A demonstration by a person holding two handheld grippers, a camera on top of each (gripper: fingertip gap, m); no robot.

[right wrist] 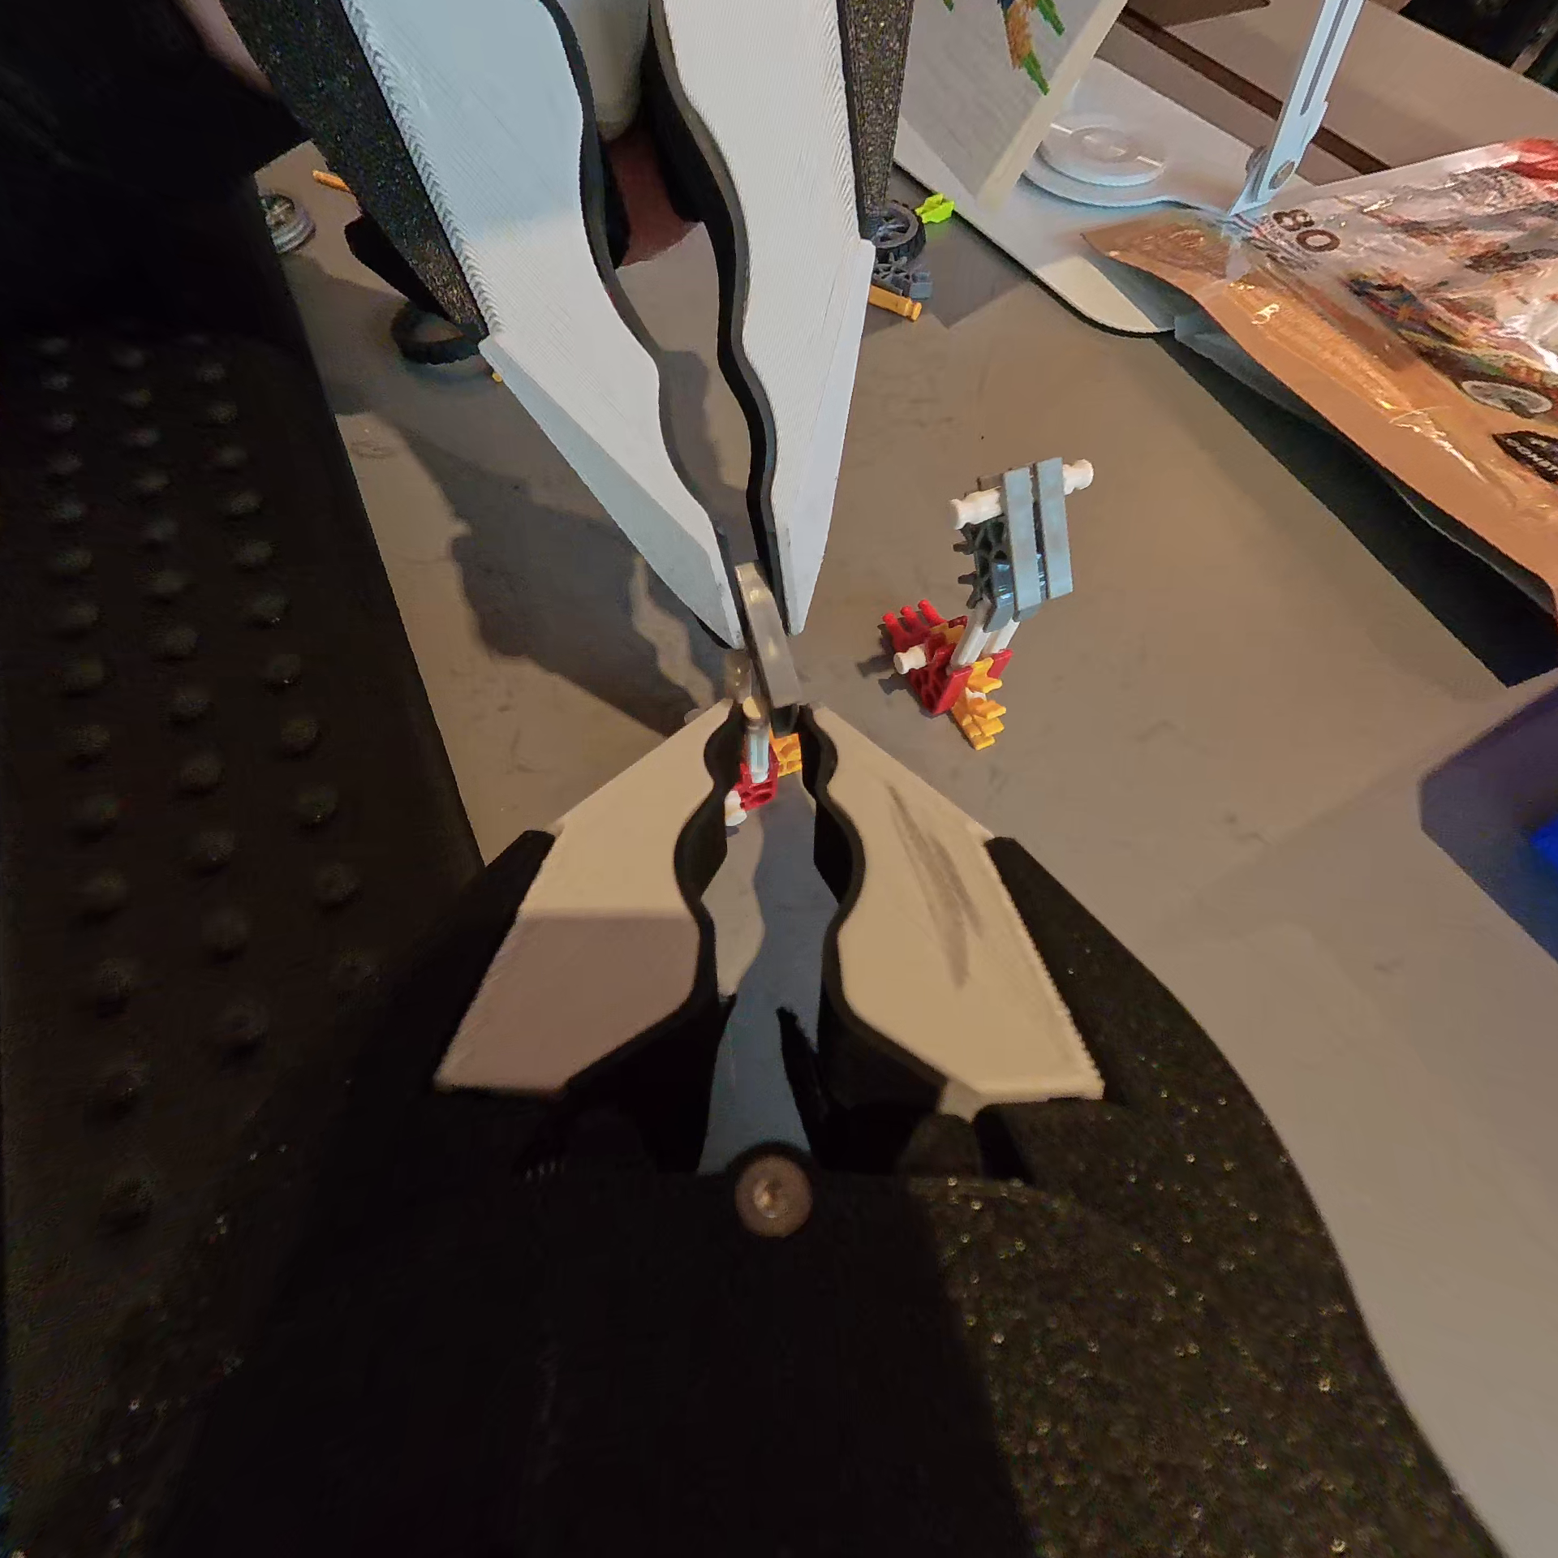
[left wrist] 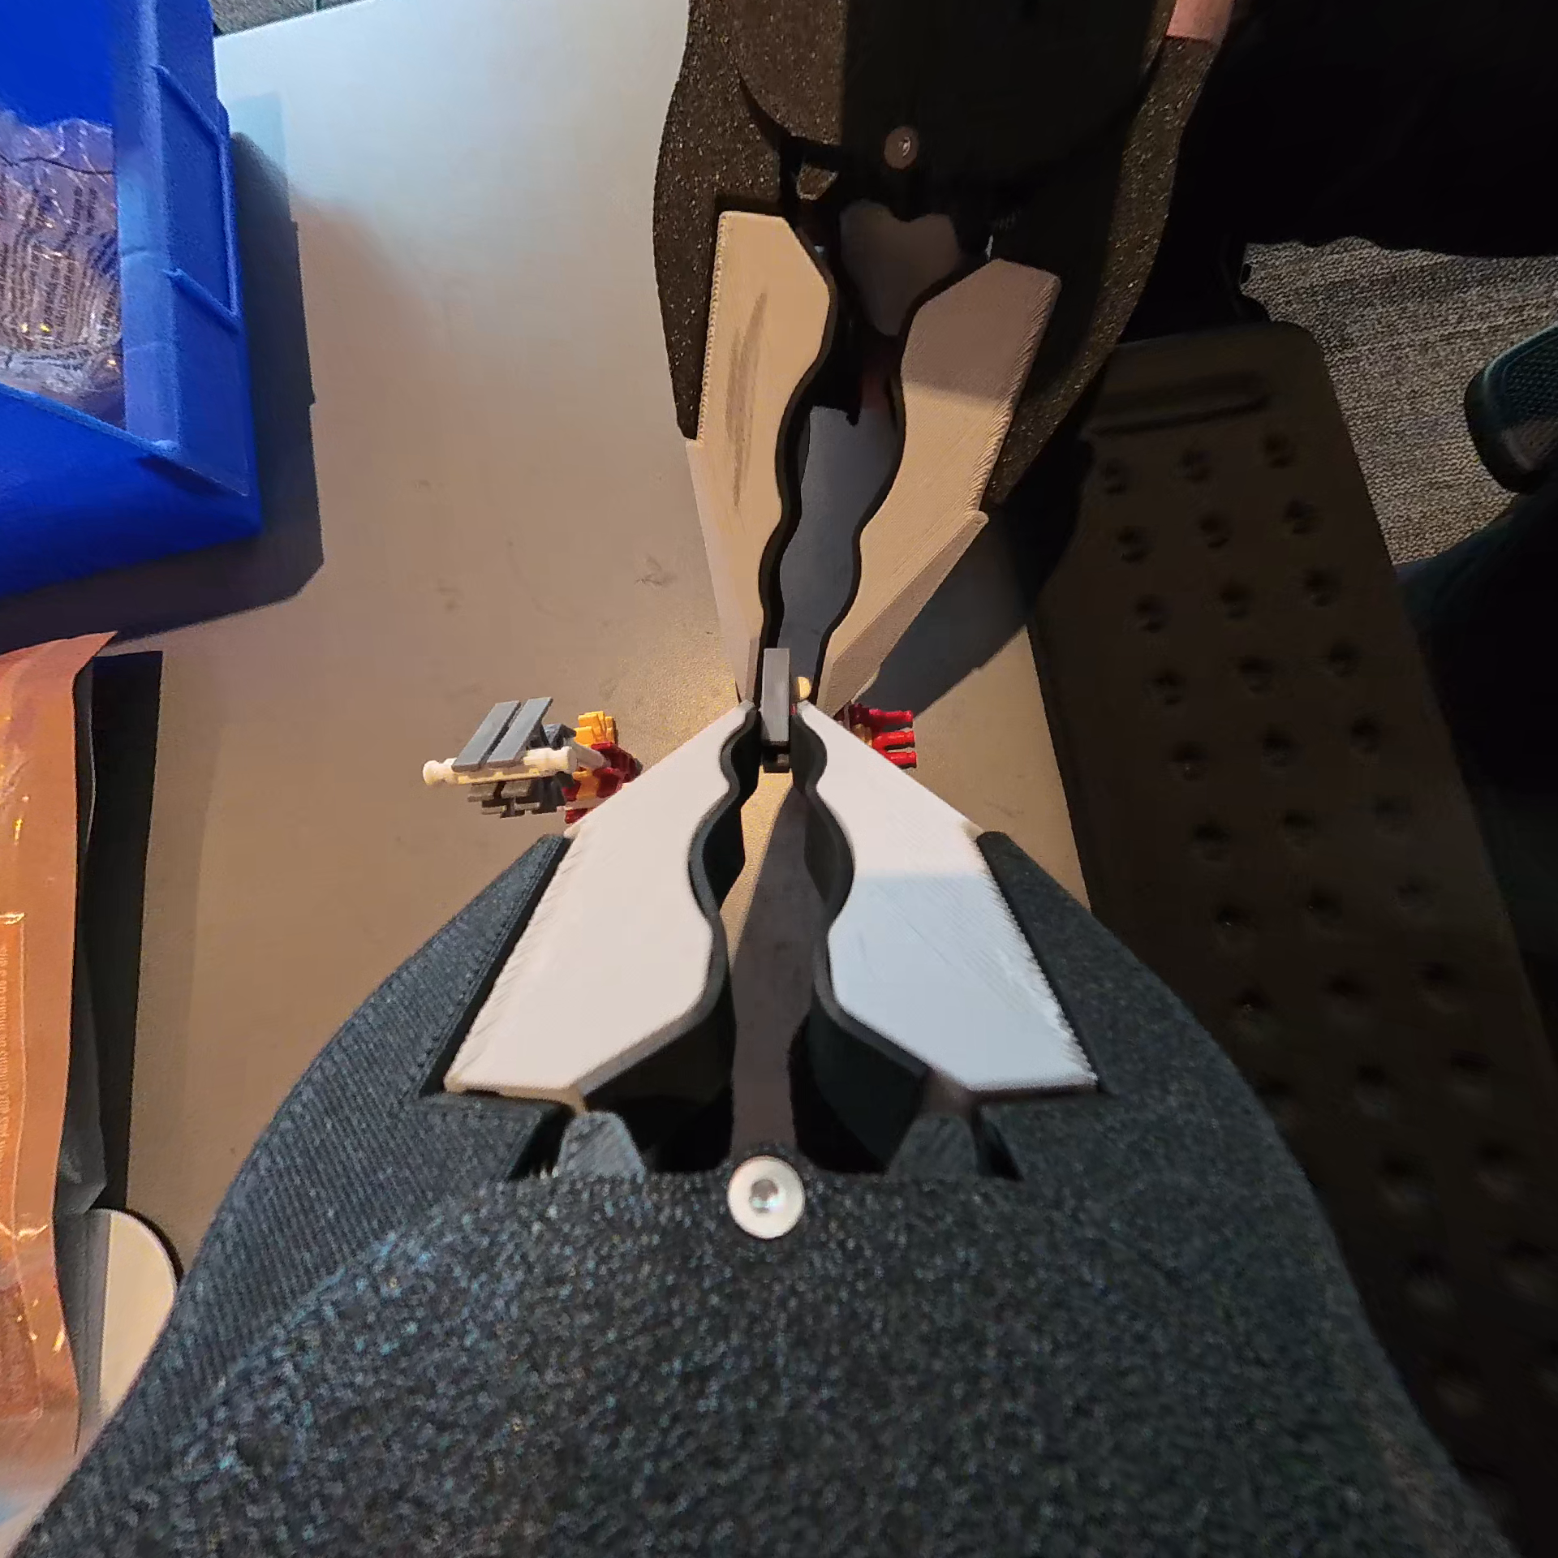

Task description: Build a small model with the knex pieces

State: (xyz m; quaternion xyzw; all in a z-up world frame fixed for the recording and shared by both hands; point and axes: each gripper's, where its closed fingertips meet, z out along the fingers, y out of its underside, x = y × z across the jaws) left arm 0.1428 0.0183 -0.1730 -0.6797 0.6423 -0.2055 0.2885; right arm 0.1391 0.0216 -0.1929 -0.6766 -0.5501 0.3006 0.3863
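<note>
My left gripper [left wrist: 774, 735] is shut on a dark grey flat piece [left wrist: 776, 695], which also shows in the right wrist view [right wrist: 765, 634]. My right gripper [right wrist: 763, 717] comes in from the opposite side, tip to tip with the left one. It is shut on the white rod of a small red, white and orange assembly [right wrist: 759, 771], whose red part shows in the left wrist view [left wrist: 883, 732]. The grey piece and the rod end touch between the two sets of tips. A second assembly [left wrist: 527, 763] of grey, white, red and yellow parts stands on the table [right wrist: 1138, 717], apart from both grippers [right wrist: 991, 603].
A blue bin [left wrist: 126, 337] stands at the left. An orange-brown bag [right wrist: 1391, 354] lies at the table's far side. A black dimpled mat [right wrist: 169, 674] runs along the table edge. A black tyre [right wrist: 426, 337], a grey wheel [right wrist: 895, 232] and a white stand base [right wrist: 1096, 152] lie farther back. Only a small space, under 4 cm, lies between the two pairs of fingers.
</note>
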